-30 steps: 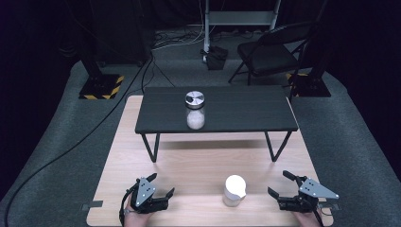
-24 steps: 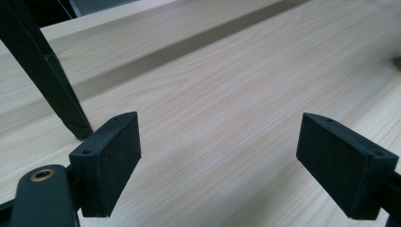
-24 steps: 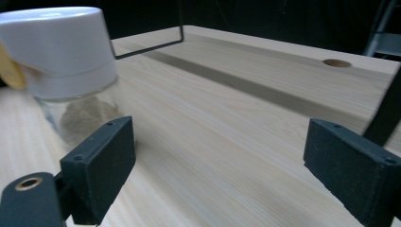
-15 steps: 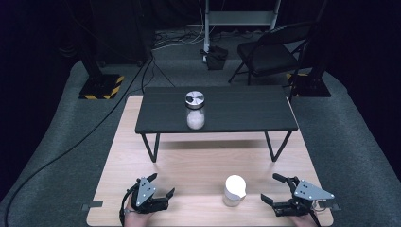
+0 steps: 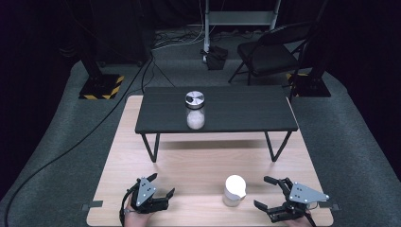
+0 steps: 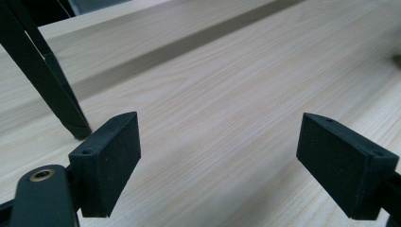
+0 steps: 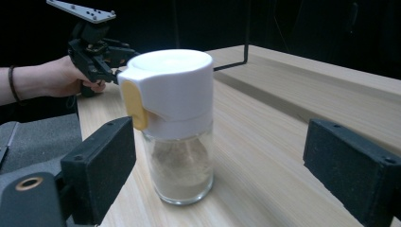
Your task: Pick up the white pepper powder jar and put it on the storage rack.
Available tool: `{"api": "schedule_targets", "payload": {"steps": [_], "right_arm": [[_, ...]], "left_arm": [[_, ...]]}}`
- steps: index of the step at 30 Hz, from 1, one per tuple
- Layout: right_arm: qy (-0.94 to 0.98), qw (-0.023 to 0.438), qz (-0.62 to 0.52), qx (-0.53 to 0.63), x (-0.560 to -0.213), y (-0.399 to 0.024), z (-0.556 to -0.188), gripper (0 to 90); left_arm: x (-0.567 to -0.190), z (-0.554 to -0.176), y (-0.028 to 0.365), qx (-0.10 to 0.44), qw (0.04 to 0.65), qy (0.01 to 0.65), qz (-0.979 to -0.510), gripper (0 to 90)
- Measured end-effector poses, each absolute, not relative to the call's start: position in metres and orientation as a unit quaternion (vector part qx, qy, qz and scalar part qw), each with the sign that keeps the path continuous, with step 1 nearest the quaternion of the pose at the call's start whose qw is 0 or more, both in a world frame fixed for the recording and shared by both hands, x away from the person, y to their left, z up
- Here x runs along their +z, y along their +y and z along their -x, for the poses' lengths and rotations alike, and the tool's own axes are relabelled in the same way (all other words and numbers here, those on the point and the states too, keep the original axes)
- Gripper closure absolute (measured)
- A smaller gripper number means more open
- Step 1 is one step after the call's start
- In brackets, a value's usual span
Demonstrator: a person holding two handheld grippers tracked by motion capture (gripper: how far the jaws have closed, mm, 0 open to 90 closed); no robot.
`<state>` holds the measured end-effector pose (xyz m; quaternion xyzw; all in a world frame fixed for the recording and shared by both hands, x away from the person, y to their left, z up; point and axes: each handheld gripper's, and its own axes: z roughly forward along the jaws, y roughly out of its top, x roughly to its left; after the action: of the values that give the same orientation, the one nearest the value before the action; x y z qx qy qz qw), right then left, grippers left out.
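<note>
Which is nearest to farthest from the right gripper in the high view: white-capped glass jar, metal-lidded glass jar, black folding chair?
From the right gripper:
1. White-capped glass jar, just to its left on the light wooden table.
2. Metal-lidded glass jar, on the low black bench beyond.
3. Black folding chair, on the floor behind the bench.

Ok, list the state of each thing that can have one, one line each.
White-capped jar: upright on the wooden table, cap on, partly filled, untouched.
Metal-lidded jar: upright on the black bench, lid on.
Left claw: open, empty.
Right claw: open, empty, facing the white-capped jar.
</note>
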<state>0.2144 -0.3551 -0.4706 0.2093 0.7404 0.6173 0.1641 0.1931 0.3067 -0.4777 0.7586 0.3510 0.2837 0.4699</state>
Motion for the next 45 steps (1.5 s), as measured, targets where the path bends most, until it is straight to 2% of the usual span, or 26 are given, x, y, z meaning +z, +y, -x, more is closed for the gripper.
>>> {"api": "schedule_targets", "payload": {"steps": [25, 45], "right_arm": [[0.753, 0.132, -0.187, 0.617, -0.469, -0.314, -0.224, 9.7], [0.771, 0.143, -0.220, 0.580, -0.476, -0.279, -0.228, 13.4]], "left_arm": [[-0.477, -0.194, 0.306, 0.283, 0.469, 0.351, -0.760, 14.2], [-0.477, -0.194, 0.306, 0.284, 0.467, 0.350, -0.761, 14.2]]}}
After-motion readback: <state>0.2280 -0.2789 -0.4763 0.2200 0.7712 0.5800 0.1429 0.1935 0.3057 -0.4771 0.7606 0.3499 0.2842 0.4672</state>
